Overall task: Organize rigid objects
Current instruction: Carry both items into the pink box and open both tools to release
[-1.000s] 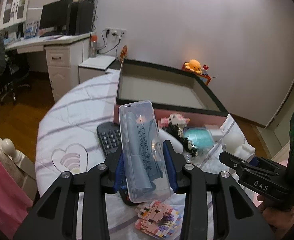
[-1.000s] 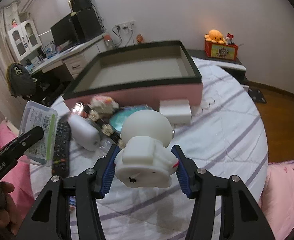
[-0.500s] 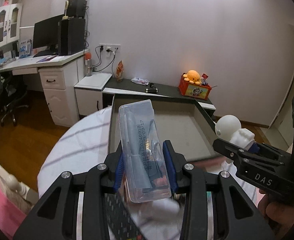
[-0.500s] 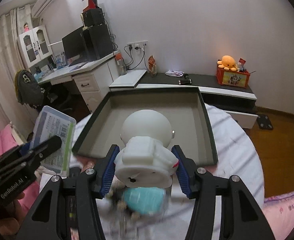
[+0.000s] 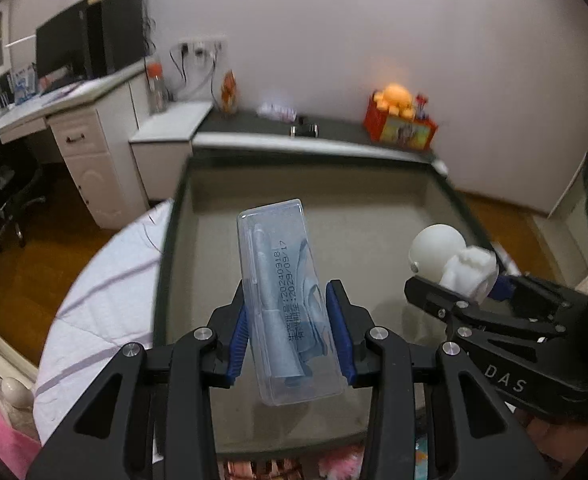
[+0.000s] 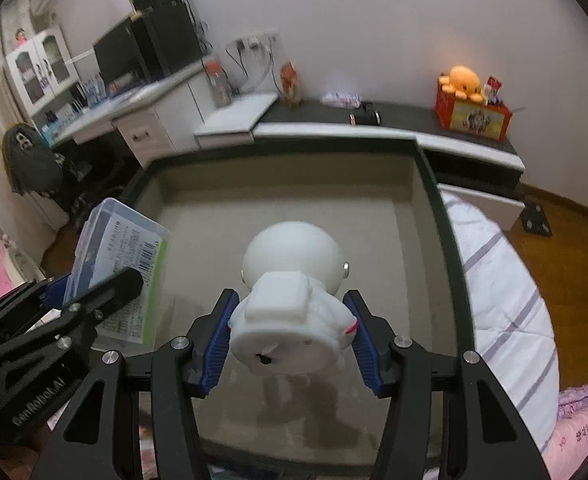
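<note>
Clear plastic case (image 5: 290, 300) (long axis pointing away) clenched in left tongs (image 5: 290, 336); right tongs (image 6: 290, 340) clench astronaut figure (image 6: 290, 300).

Home bedroom, desk (image 6: 142, 100) with monitor (image 6: 118, 54), plush octopus (image 6: 463, 80), pink bedding (image 6: 581, 428)

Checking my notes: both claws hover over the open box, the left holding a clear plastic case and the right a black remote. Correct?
Not quite. The right claw holds a white astronaut figure, not a remote, as the right wrist view shows. The rest stands.
</note>
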Demonstrator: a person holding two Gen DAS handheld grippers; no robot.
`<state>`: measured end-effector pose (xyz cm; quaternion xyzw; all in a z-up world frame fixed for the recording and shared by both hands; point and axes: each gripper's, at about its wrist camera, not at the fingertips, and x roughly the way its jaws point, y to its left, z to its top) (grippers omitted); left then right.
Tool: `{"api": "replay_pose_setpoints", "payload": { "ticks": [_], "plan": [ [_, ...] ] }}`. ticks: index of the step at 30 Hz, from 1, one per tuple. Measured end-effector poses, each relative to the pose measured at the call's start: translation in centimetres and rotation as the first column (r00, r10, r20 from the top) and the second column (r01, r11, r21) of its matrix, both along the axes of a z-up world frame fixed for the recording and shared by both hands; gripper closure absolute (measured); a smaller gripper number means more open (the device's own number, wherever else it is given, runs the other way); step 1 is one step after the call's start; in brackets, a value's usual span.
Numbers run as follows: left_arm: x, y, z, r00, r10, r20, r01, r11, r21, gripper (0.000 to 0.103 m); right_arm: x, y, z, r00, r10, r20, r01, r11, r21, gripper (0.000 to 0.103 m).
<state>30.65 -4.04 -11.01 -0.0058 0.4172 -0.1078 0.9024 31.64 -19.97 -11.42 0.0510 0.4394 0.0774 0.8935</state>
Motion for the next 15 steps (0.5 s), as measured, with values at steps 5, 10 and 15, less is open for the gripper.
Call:
{"api": "replay_pose_setpoints", "payload": {
  "ticks": [5, 10, 15],
  "plan": [
    [0.0, 0.0, -0.9, 0.999, 0.03, -0.02, -0.028, 0.998, 0.061, 0.039, -0.1, -0.4, -1.0, 1.0, -0.01, -0.029, 0.009, 1.0, -0.016, 0.031],
    [-1.9, 2.2, 1.2, 0.994, 0.089, 0.061, -0.092, 0.995, 0.049, 0.003, -2.0, -1.0, 0.5, 0.999, -0.023, 0.027, 0.023, 1.0, 0.01, 0.014],
    [-6.5, 4.5, 4.4, 0.969, 0.146, 0.201, -0.155, 0.987, 0.032, 0.0, -5.6, -1.9, 3.6, 0.991, -0.06, 0.123, 0.054, 0.997, 0.054, 0.0]
  ]
}}
